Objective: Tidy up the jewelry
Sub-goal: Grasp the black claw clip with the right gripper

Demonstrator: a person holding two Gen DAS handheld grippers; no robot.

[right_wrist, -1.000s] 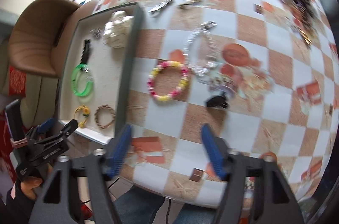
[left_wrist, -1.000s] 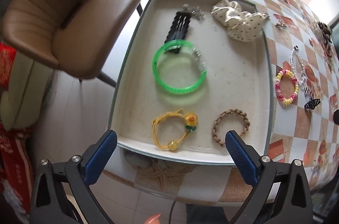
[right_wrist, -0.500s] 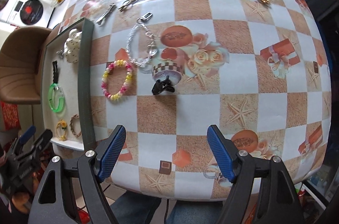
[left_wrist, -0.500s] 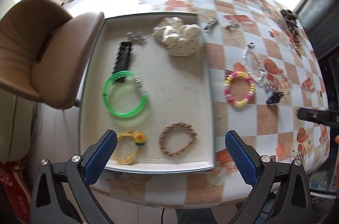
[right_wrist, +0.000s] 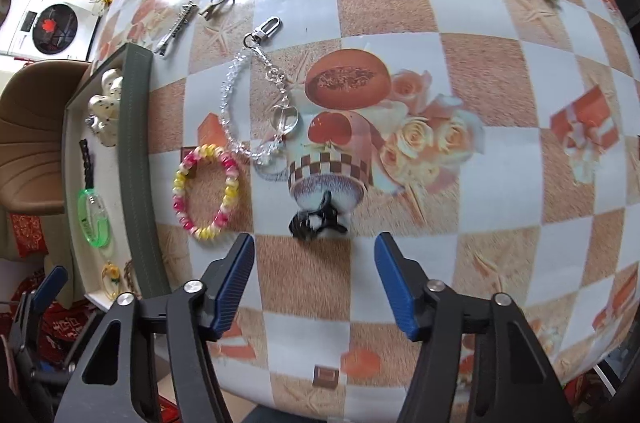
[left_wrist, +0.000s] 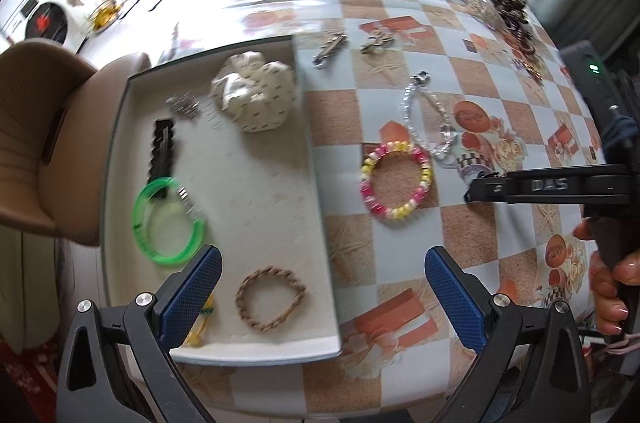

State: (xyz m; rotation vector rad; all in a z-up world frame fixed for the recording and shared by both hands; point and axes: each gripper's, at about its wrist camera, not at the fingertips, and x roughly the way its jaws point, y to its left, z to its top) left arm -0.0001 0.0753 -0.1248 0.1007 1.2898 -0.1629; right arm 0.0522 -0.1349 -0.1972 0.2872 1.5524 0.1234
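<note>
Tray [left_wrist: 312,159] holds several sorted pieces (green bangle [left_wrist: 166,223], braided bracelet [left_wrist: 270,299], scrunchie [left_wrist: 252,95]). Still outstanding on the table: beaded bracelet [right_wrist: 206,191], crystal chain [right_wrist: 256,99], black claw clip [right_wrist: 316,219]. Right gripper [right_wrist: 314,283], jaws just narrowing, empty above the clip; left gripper [left_wrist: 320,295] wide, empty.

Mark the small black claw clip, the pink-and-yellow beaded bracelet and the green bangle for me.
black claw clip [right_wrist: 316,221], right wrist view, on its dark body.
beaded bracelet [right_wrist: 230,183], right wrist view, on the beads of its right side.
green bangle [left_wrist: 141,223], left wrist view, on its left rim, inside the tray.
</note>
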